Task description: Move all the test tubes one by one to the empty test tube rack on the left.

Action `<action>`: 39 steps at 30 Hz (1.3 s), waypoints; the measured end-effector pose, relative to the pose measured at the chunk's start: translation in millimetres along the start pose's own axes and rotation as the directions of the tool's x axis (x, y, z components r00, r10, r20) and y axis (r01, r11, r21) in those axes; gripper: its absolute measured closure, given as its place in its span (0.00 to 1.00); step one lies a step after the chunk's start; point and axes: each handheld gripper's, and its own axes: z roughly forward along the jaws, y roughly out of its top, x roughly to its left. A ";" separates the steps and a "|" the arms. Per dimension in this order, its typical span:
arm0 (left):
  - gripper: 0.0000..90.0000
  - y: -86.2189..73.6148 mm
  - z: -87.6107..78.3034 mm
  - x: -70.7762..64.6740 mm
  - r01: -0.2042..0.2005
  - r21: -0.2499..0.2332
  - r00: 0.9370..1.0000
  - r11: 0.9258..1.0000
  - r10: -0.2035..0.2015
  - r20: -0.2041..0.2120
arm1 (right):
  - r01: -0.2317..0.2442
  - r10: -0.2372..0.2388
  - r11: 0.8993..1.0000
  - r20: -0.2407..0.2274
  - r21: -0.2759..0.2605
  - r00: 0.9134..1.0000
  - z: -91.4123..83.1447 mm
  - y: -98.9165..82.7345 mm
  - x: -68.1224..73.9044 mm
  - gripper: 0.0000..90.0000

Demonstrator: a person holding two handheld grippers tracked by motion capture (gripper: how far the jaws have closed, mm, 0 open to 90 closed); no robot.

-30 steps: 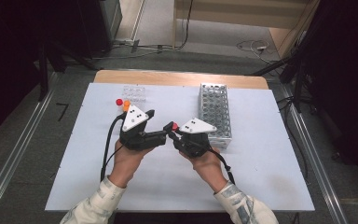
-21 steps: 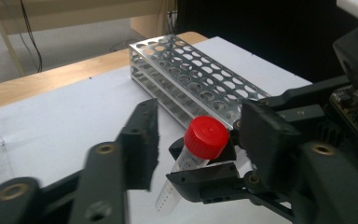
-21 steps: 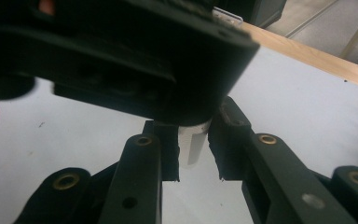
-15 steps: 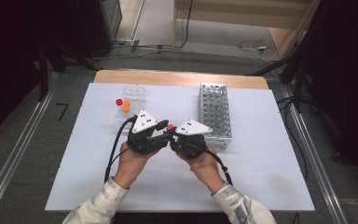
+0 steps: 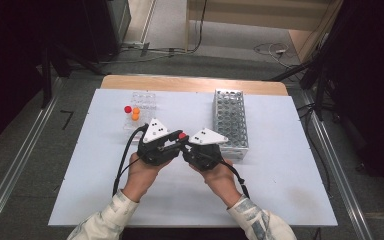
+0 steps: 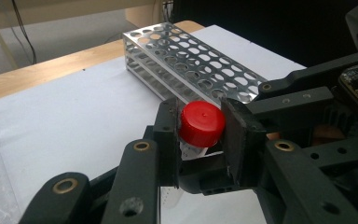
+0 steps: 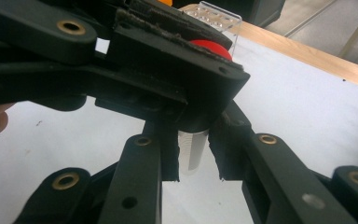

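Observation:
A clear tube (image 7: 192, 150) with a red cap (image 6: 202, 122) is held between both grippers above the middle of the white table (image 5: 280, 175). My right gripper (image 7: 193, 156) is shut on the tube's clear body just below the cap. My left gripper (image 6: 200, 135) comes in from the other side, and its jaws have just been closing on the red cap, with the pads now pressing its two sides. From the high view the two grippers, left (image 5: 176, 140) and right (image 5: 186, 148), meet tip to tip at the red cap (image 5: 182, 135).
A metal tube rack (image 5: 230, 122) full of holes stands right behind the grippers, also seen as the rack (image 6: 196, 51) in the left gripper view. At the back left, a clear plastic tray (image 5: 142, 100) holds a red-capped (image 5: 128, 109) and orange-capped (image 5: 136, 114) tube.
The left gripper has moved right to meet the right gripper, and its jaws have closed onto the red cap. The right gripper has stayed in place with the tube.

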 end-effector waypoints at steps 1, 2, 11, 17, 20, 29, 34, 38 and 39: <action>0.77 0.0 -0.1 0.1 0.001 -0.001 1.000 1.000 -0.001 -0.001 | 0.000 0.000 1.000 0.000 -0.001 1.000 0.0 -0.1 0.0 0.79; 0.77 0.0 -0.1 0.2 0.001 -0.001 1.000 1.000 -0.001 -0.003 | -0.001 0.001 1.000 -0.001 -0.003 1.000 -0.2 -0.1 -0.1 0.78; 0.77 -0.2 -2.8 3.5 0.015 -0.013 1.000 1.000 -0.015 -0.005 | -0.019 0.019 1.000 -0.017 0.000 1.000 -5.8 0.6 -4.5 0.36; 0.77 -0.5 -5.7 4.6 0.025 -0.021 1.000 0.999 -0.025 -0.006 | -0.061 0.061 0.998 -0.004 0.010 0.998 -11.4 -5.6 -10.3 0.28; 0.77 -0.4 -7.4 6.1 0.032 -0.025 0.999 0.999 -0.032 -0.007 | -0.062 0.062 0.998 -0.004 0.007 0.998 -16.2 -8.6 -13.0 0.27; 0.77 -2.4 -16.6 12.4 0.043 -0.032 0.999 0.999 -0.044 -0.025 | -0.086 0.086 0.996 0.014 -0.012 0.996 -36.4 -17.5 -26.8 0.27; 0.77 -2.3 -22.5 15.3 0.048 -0.043 0.998 0.998 -0.049 -0.031 | -0.088 0.089 0.996 0.021 -0.025 0.996 -44.9 -20.3 -32.5 0.27; 0.77 -2.7 -28.3 19.3 0.057 -0.050 0.997 0.997 -0.059 -0.041 | -0.094 0.095 0.995 0.033 -0.020 0.995 -51.0 -26.0 -38.6 0.27; 0.77 -3.0 -30.0 20.2 0.056 -0.052 0.997 0.997 -0.059 -0.045 | -0.096 0.096 0.995 0.034 -0.019 0.995 -52.4 -28.0 -40.4 0.27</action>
